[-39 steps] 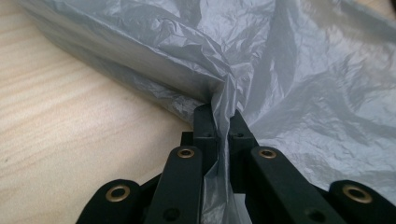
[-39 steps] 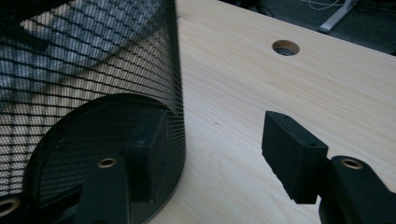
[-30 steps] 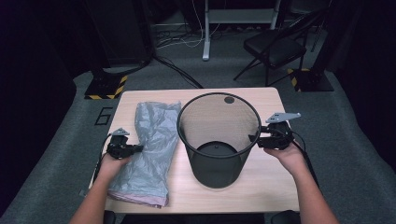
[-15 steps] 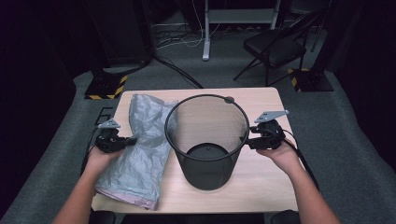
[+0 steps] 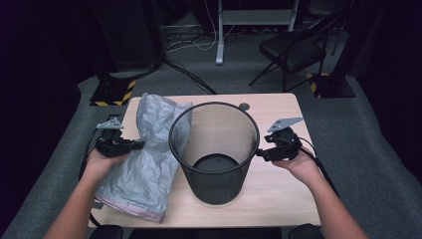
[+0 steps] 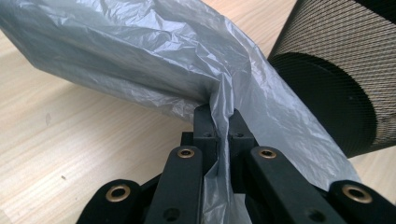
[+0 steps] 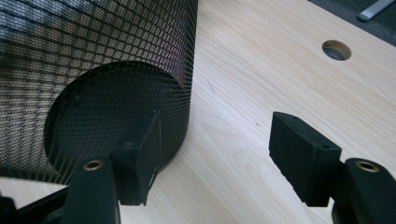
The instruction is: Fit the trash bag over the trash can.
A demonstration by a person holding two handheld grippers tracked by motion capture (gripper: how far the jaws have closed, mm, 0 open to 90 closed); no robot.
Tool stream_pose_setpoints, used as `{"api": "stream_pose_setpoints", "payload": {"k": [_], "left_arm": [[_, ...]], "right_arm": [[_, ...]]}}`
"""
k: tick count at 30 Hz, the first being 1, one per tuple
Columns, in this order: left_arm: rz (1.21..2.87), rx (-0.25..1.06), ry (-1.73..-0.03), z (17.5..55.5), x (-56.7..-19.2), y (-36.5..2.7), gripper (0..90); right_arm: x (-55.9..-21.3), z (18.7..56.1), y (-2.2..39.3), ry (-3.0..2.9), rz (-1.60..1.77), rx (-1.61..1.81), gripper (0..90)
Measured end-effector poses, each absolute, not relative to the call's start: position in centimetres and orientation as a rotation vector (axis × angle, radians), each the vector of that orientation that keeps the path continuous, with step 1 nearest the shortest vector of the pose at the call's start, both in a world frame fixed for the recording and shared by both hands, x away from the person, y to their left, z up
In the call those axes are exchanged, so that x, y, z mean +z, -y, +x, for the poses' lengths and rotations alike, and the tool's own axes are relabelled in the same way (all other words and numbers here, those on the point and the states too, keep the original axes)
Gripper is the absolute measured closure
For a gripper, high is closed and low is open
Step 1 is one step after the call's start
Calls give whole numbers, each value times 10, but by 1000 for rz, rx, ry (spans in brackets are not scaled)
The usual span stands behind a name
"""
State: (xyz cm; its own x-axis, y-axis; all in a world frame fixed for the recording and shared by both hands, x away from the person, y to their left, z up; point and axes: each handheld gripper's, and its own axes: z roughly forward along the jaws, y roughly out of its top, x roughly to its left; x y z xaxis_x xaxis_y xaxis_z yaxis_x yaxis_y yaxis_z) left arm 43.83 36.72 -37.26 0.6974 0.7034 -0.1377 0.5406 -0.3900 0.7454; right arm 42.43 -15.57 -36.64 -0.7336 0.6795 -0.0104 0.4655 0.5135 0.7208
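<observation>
On the tabletop (image 5: 278, 199) I see one mesh bin (image 5: 215, 149) in the middle and one grey bag (image 5: 144, 159) on its left. My left fingers (image 6: 219, 123) pinch the bag's edge. My right fingers (image 7: 217, 154), just opening, stand apart beside the bin, holding nothing.

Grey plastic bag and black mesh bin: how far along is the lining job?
Done: the left gripper is shut on the grey plastic bag, part of it off the wooden table. In hand: the right gripper, jaws just opening, empty beside the black mesh bin. Left: opening the bag and fitting it in the bin.
</observation>
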Motion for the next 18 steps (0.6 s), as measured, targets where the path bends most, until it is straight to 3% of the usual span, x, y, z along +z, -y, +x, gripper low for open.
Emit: {"api": "stream_pose_setpoints", "payload": {"k": [10,18], "left_arm": [[2088,252,-872,427,-333,-366,862],[2070,255,-794,418,-298,-360,863]], "right_arm": [[-341,405,166,-2490,892,1162,338],[-341,404,156,-2521,855,1145,341]]}}
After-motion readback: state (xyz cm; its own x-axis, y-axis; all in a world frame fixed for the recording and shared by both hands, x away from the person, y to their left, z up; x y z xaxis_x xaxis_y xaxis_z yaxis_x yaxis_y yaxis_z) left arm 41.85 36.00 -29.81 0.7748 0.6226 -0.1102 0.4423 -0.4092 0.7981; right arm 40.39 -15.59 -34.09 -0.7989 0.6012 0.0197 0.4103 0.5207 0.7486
